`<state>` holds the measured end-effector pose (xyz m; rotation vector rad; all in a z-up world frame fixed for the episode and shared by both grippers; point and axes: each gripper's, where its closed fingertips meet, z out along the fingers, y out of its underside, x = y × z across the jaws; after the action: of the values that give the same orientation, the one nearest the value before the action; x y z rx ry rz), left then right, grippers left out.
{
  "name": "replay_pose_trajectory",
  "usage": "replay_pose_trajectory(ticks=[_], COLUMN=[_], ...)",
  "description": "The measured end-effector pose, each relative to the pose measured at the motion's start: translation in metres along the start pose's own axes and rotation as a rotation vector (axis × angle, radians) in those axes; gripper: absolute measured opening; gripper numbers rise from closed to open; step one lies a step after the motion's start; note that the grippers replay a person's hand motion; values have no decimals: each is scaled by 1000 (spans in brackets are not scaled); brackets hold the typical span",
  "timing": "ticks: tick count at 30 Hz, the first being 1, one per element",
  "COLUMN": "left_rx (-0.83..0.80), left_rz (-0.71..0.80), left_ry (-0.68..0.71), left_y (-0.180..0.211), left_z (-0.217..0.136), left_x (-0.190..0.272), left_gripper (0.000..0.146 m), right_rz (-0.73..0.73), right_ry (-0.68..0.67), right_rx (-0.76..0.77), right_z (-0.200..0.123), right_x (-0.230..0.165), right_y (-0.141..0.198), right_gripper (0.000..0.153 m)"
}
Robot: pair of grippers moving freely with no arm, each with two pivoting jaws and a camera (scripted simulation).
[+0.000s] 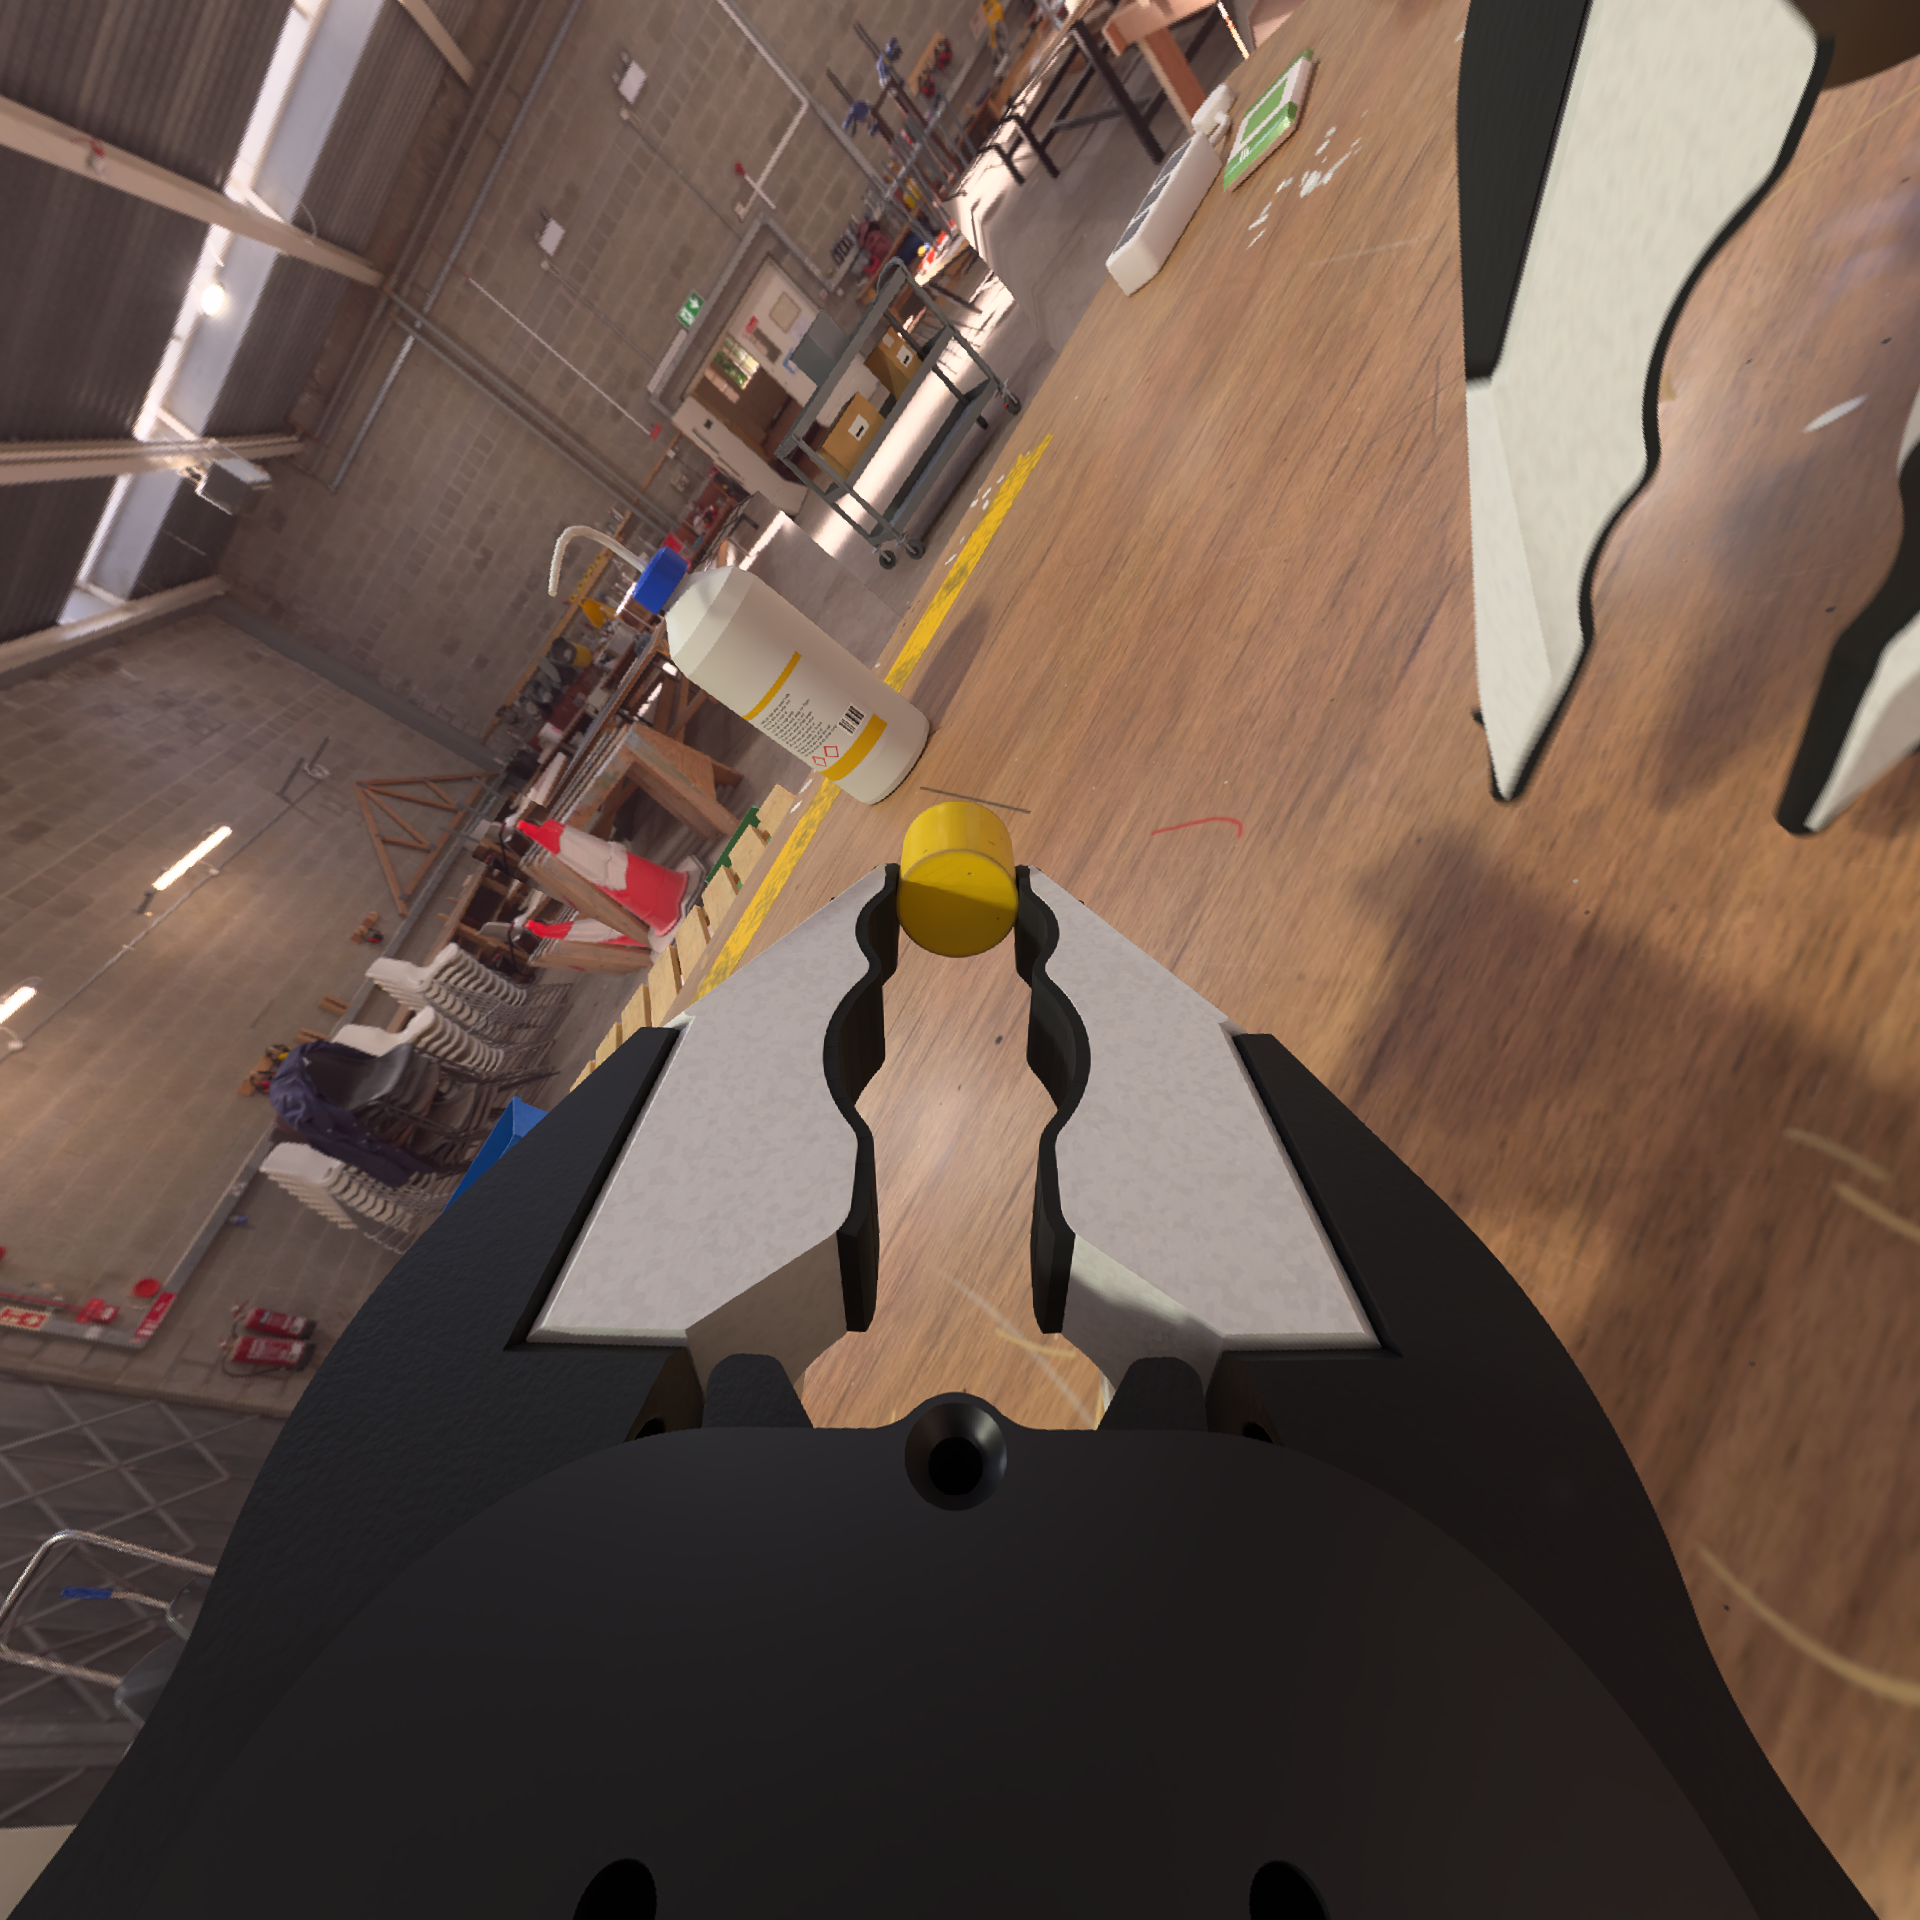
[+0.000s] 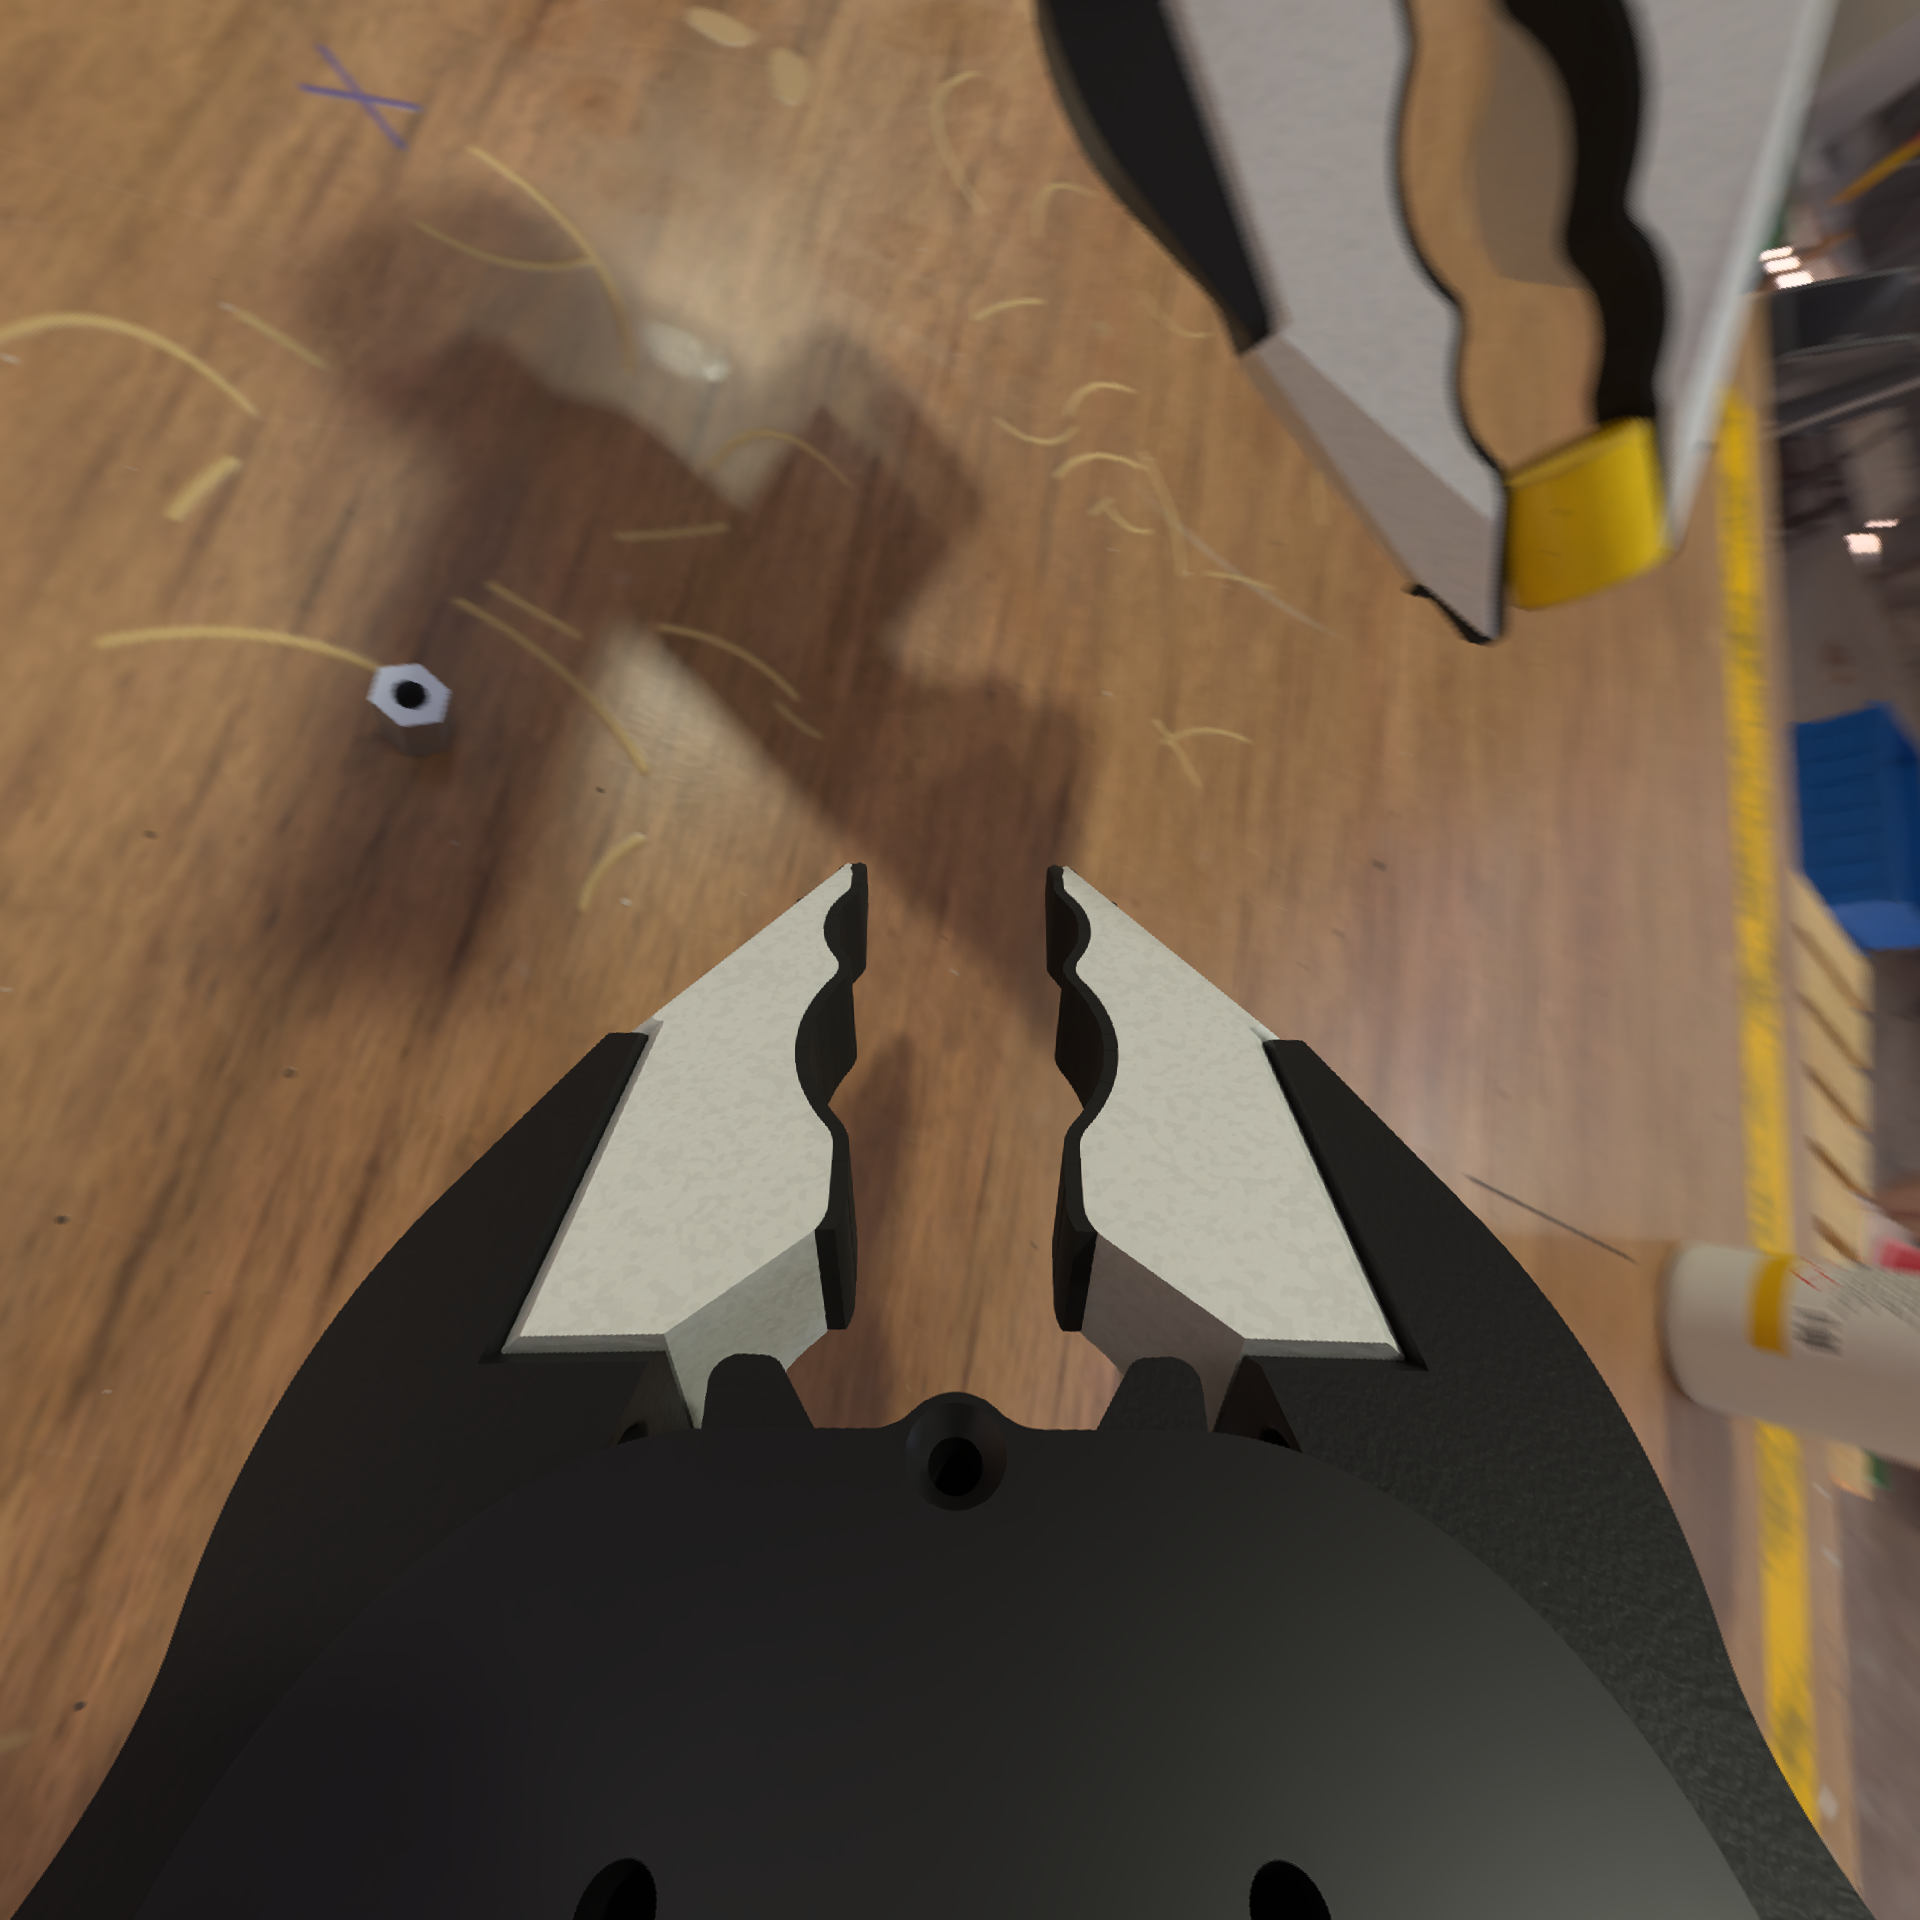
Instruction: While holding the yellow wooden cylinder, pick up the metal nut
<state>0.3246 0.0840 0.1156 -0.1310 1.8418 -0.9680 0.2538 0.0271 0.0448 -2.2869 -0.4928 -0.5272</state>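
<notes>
My left gripper (image 1: 956,883) is shut on the yellow wooden cylinder (image 1: 956,883) and holds it at the fingertips, above the wooden table. In the right wrist view the same gripper (image 2: 1558,561) hangs at the upper right with the cylinder (image 2: 1584,514) in its tips. The metal nut (image 2: 410,707), small, hexagonal and silver, stands on the table at the left. My right gripper (image 2: 956,883) is open and empty above the table, to the right of the nut and apart from it. It also shows in the left wrist view (image 1: 1662,810) at the upper right.
A white bottle (image 1: 795,686) with a yellow band stands on the wooden table (image 1: 1351,1039) near its yellow-taped edge (image 1: 966,561); it also shows in the right wrist view (image 2: 1766,1330). A white block (image 1: 1158,218) and a green-and-white box (image 1: 1268,120) lie farther off.
</notes>
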Motion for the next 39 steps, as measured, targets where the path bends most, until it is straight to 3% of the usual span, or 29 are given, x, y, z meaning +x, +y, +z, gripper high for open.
replay_pose_trajectory(ticks=[3,7,9,14,17,25,32,36,39], left_rx=[-7,-12,-10,-11,-16,-14,-9,-6,-3], left_rz=[6,-13,-25,-29,-31,-43,-37,-40,-48], left_ry=[2,-1,0,12,16,32,49,57,63], left_y=[1,3,3,3,3,-2,-5,-5,-6], left_z=[-1,-5,-7,-8,-7,1,2,2,1], left_x=[2,3,4,9,9,10,15,18,19], left_gripper=[21,21,21,21,21,21,21,21,21], right_rz=[74,421,630,998,1143,1256,1259,1289,1229], right_ry=[-197,-356,-327,-171,-65,204,243,340,402], right_rx=[4,-4,-15,82,117,48,-11,-96,-165], right_z=[10,4,-1,-7,-4,11,3,2,8], right_x=[-22,-40,-45,-61,-68,-74,-83,-94,-98], right_y=[-7,-19,-21,-23,-25,-26,-48,-43,-35], right_gripper=[30,36,38,36,34,29,36,36,35])
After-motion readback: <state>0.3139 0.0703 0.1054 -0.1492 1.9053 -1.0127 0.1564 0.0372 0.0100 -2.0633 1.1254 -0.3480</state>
